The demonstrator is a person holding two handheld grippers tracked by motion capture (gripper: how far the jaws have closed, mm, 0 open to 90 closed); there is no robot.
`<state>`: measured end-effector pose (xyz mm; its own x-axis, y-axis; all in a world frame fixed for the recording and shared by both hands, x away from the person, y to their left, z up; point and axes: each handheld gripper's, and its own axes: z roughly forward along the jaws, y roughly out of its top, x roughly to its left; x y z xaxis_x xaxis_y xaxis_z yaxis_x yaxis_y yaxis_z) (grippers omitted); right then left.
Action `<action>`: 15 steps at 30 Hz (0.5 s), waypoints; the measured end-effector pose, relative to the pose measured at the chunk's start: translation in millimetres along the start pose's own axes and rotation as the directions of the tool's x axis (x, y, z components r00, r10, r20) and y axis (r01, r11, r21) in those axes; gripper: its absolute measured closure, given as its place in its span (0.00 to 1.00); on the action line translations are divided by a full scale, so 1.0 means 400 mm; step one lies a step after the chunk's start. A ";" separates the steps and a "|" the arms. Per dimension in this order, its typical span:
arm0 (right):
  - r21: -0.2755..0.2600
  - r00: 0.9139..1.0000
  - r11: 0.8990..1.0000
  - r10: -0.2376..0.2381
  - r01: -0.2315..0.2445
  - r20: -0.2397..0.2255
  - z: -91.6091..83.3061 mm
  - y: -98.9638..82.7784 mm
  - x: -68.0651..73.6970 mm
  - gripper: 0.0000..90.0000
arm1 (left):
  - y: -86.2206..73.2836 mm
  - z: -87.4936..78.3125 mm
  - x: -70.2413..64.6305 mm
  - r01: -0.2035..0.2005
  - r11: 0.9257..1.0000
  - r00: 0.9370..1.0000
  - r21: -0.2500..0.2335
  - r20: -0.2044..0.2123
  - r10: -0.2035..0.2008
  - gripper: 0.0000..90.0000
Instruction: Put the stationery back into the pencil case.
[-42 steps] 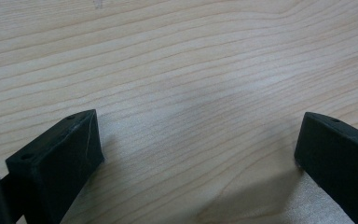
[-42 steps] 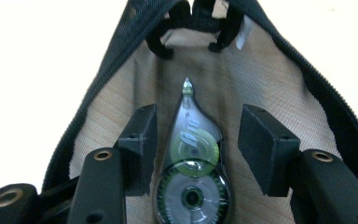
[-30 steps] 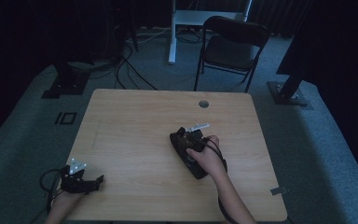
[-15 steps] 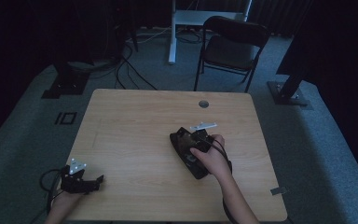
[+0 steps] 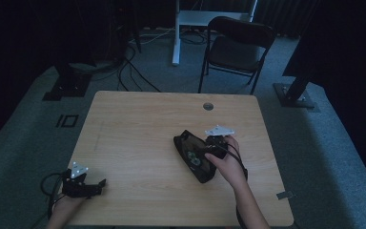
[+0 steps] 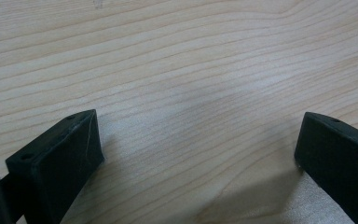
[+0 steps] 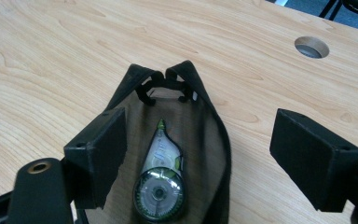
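A black pouch [image 5: 193, 155] lies open on the wooden table [image 5: 138, 129], right of centre. Inside it rests a clear and green correction tape dispenser [image 7: 161, 182], its tip pointing to the pouch's far end. My right gripper [image 7: 198, 151] hangs open just above the pouch [image 7: 209, 135], one jaw over the pouch's left wall, the other outside its right wall. In the high view the right gripper [image 5: 209, 148] sits at the pouch's right side. My left gripper [image 5: 93, 186] rests open at the table's front left corner, with bare wood [image 6: 191, 93] between its jaws.
A round cable hole [image 5: 208, 106] is in the table near its far edge; it also appears past the pouch as the cable hole [image 7: 311, 47]. A black folding chair [image 5: 240, 45] stands beyond the table. Cables and stand bases lie on the floor around it.
The right hand and its gripper have shifted slightly over the pouch. The left gripper has stayed in place.
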<state>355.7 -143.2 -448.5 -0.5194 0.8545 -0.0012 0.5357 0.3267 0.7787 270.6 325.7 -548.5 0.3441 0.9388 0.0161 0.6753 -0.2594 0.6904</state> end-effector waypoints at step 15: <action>-0.061 0.994 0.994 0.098 -0.095 0.048 -0.023 -0.078 -0.096 0.21 | 0.000 0.000 0.000 0.001 1.000 1.000 0.000 0.000 -0.001 0.01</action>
<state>352.7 -190.0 -466.8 -0.4320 0.9008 0.0446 0.5407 0.2190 0.8122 270.5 325.6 -548.5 0.3433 0.9391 0.0151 0.6757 -0.2581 0.6905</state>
